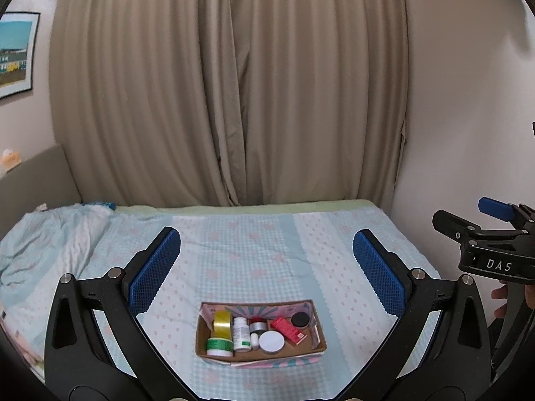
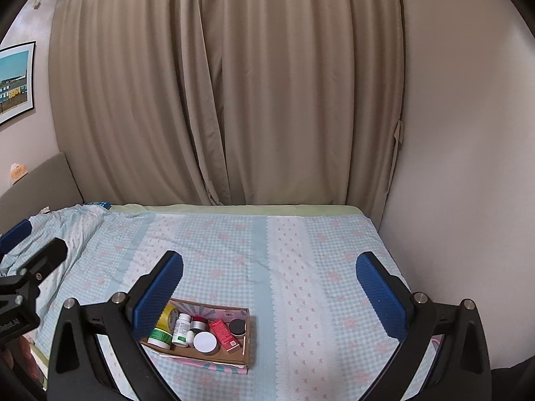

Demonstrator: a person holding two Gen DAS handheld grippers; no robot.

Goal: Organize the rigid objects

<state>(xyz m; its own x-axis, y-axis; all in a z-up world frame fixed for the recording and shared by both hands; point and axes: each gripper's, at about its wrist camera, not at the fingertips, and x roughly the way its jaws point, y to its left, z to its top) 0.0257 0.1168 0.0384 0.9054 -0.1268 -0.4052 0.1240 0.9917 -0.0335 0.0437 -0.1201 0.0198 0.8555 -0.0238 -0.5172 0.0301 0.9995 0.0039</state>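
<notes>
A cardboard box (image 1: 313,330) is sitting on a bed (image 1: 234,254) covered with a pale blue checked sheet, in front of closed beige curtains (image 1: 230,83). The left gripper (image 1: 266,272) is hovering above the box with its blue-padded fingers spread wide apart, gripping nothing. Inside the box, going left to right, a green-labelled jar (image 1: 219,346) is lying just in front of a roll of yellow tape (image 1: 223,323), then a white pill bottle (image 1: 241,333) is standing upright, a silver tin (image 1: 258,325) is sitting just behind a white-lidded jar (image 1: 271,341), a red carton (image 1: 288,330) is lying flat, and a black-lidded jar (image 1: 299,319) is occupying the far right corner. The right gripper (image 2: 269,289) is hovering above and to the right of the box, its fingers also wide apart and empty.
</notes>
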